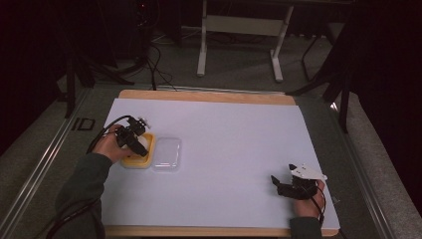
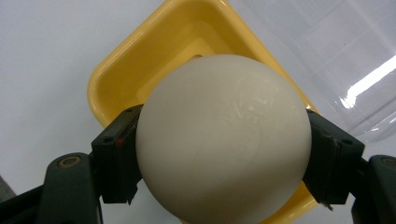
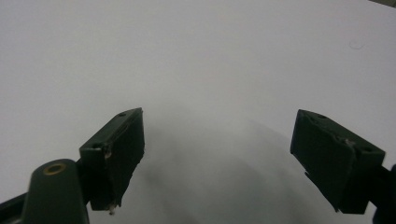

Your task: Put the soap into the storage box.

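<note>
A white ball [image 2: 223, 137] sits between the jaws of my left gripper [image 2: 223, 158], which is shut on it just above a yellow square container [image 2: 135, 70]. From above, the left gripper [image 1: 142, 145] hangs over that yellow container [image 1: 130, 161] at the table's left, with a sliver of the ball [image 1: 144, 142] visible. A clear plastic lid [image 1: 166, 154] lies flat right beside the container; its glossy surface [image 2: 336, 60] shows past the ball. My right gripper [image 1: 278, 185] rests near the front right of the white sheet, jaws open and nothing between them [image 3: 217, 158].
A white sheet [image 1: 224, 144] covers the wooden table [image 1: 199, 94]. Beyond the far edge stand a white table frame [image 1: 239, 30] and dark cables on the floor. A metal rail [image 1: 45, 159] runs along the left side.
</note>
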A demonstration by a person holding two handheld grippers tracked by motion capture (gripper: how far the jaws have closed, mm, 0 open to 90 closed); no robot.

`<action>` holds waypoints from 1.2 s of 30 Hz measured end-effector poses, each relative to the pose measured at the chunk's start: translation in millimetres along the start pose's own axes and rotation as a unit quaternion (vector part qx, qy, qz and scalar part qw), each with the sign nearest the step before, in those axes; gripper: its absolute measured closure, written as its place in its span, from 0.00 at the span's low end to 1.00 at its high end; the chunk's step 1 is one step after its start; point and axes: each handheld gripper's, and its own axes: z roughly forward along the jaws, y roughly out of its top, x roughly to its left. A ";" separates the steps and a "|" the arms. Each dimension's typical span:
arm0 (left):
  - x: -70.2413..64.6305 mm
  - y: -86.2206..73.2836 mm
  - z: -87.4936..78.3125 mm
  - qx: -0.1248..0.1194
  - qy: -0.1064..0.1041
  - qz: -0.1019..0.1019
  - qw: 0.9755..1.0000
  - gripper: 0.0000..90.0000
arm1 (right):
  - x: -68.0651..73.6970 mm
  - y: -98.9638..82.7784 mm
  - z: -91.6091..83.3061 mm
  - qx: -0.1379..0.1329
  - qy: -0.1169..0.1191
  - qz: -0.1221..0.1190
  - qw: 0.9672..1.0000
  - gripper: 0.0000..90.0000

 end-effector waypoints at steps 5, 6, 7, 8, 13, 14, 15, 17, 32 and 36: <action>1.1 0.0 0.0 0.001 0.001 0.009 1.000 0.28 | 0.1 0.0 0.0 0.000 0.000 0.000 1.000 0.19; 1.5 -0.1 0.1 0.001 0.000 0.011 1.000 0.28 | 0.1 0.0 0.0 0.000 0.000 0.000 1.000 0.19; 1.5 -0.1 0.1 0.001 0.000 0.011 1.000 0.28 | 0.1 0.0 0.0 0.000 0.000 0.000 1.000 0.19; 2.0 -0.2 0.3 0.003 -0.003 0.010 1.000 0.28 | 0.1 0.0 0.0 0.000 0.000 0.000 1.000 0.19; 2.3 -0.5 2.0 0.003 -0.002 0.012 1.000 0.28 | 0.1 0.0 0.0 0.000 0.000 -0.001 1.000 0.19; 1.7 -0.3 3.2 0.004 -0.001 0.013 1.000 0.28 | 0.1 0.0 0.0 0.000 0.000 -0.001 1.000 0.19; 1.6 -0.2 3.7 0.004 -0.001 0.014 1.000 0.28 | 0.2 0.0 0.0 0.000 0.000 -0.001 1.000 0.19; 1.0 0.1 4.7 0.004 -0.001 0.014 1.000 0.28 | 0.2 0.0 -0.1 0.000 0.000 0.000 1.000 0.19; 2.1 -0.6 12.0 0.008 -0.004 0.022 1.000 0.28 | 0.2 0.0 -0.1 0.000 0.000 0.000 1.000 0.19; 2.5 -1.5 13.6 0.008 -0.006 0.022 1.000 0.28 | 0.3 0.0 -0.1 0.000 0.000 0.000 1.000 0.19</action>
